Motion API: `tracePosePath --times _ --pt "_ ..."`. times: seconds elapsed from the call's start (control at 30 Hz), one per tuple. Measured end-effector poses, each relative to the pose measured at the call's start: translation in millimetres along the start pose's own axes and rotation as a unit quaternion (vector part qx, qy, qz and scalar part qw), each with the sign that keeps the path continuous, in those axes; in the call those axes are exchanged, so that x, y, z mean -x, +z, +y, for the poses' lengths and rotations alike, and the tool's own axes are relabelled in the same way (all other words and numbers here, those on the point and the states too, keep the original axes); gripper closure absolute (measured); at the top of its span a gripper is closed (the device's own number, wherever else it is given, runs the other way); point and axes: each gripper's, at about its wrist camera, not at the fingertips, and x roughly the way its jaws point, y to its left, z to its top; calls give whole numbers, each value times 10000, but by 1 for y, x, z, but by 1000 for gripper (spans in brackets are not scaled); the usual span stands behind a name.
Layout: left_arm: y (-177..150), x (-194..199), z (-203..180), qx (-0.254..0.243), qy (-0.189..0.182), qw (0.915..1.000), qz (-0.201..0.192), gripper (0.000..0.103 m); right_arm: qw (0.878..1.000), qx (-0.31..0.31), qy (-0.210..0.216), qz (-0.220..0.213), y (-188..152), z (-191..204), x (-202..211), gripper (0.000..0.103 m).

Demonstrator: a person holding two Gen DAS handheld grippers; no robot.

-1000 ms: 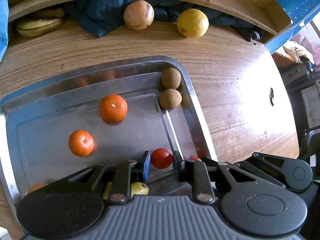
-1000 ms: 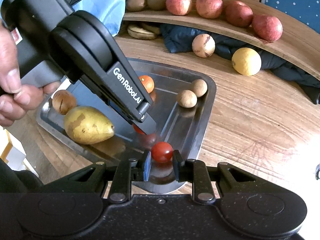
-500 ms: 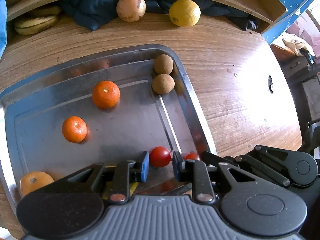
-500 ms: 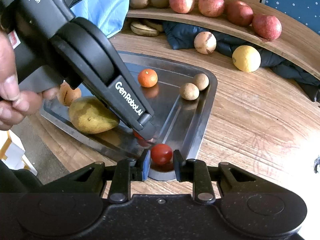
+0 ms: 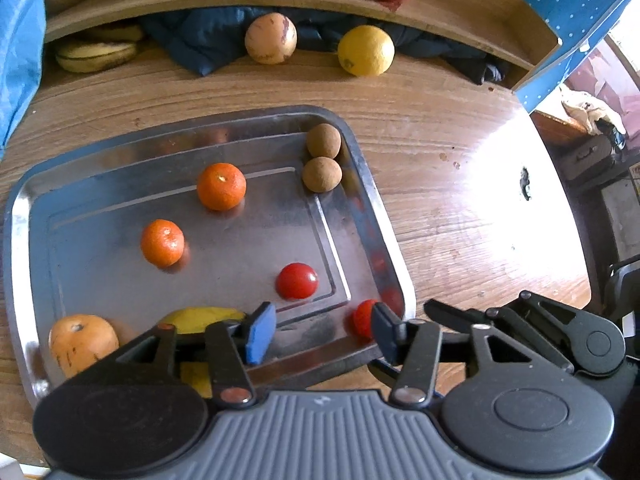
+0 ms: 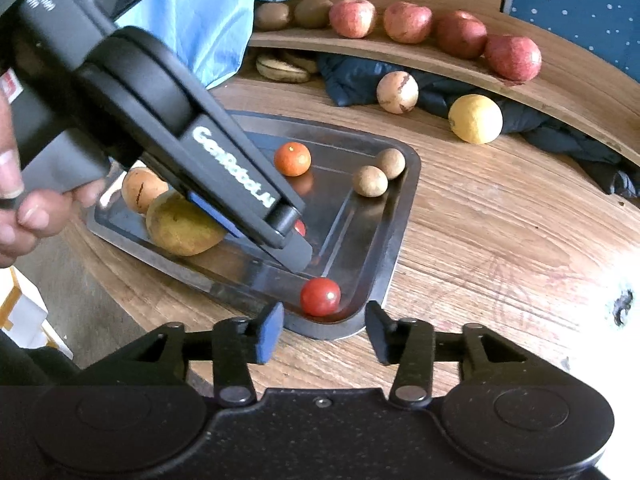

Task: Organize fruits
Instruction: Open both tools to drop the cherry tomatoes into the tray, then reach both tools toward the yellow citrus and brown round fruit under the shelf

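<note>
A steel tray (image 5: 24,216) lies on the wooden table. My left gripper (image 5: 323,334) is open above its near edge. One red tomato (image 5: 297,281) rests free on the tray floor just ahead of it. A second tomato (image 5: 362,318) sits in the tray's near right corner, partly behind the right finger. In the right wrist view my right gripper (image 6: 324,330) is open too, with that corner tomato (image 6: 320,296) lying loose just beyond its tips. Two mandarins (image 5: 221,186) (image 5: 162,242), two brown fruits (image 5: 321,174), a pear (image 6: 180,226) and an orange-tan fruit (image 5: 82,342) also lie in the tray.
A lemon (image 5: 366,56) and a tan round fruit (image 5: 271,39) sit on the table by a dark blue cloth (image 5: 208,40). Red apples (image 6: 512,58) line a raised wooden shelf; bananas (image 5: 96,56) lie beneath it. A hand (image 6: 24,212) holds the left tool's black casing (image 6: 160,112) over the tray.
Both grippers have opened and let go of their tomatoes, which now lie in the tray. Both have drawn back a little from the tray.
</note>
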Motion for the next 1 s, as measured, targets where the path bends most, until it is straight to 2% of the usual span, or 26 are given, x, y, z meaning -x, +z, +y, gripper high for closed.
tracePosePath --times 0.23,0.37,0.5,0.77,1.0 --pt "-7 25 8 71 -74 9996 -256 19 9996 -261 41 -117 -2 -3 8 17" --pt "-13 39 14 76 140 9989 -435 9 9992 -356 137 -131 -1 -5 9 6" --pt "-17 48 23 288 299 9977 -531 4 9991 -351 199 -164 0 -4 10 4" --pt "-23 59 43 774 205 9945 -681 3 9990 -276 304 -186 2 1 9 1" --pt "-30 68 51 935 218 9920 -815 1 9988 -200 397 -224 3 4 8 1"
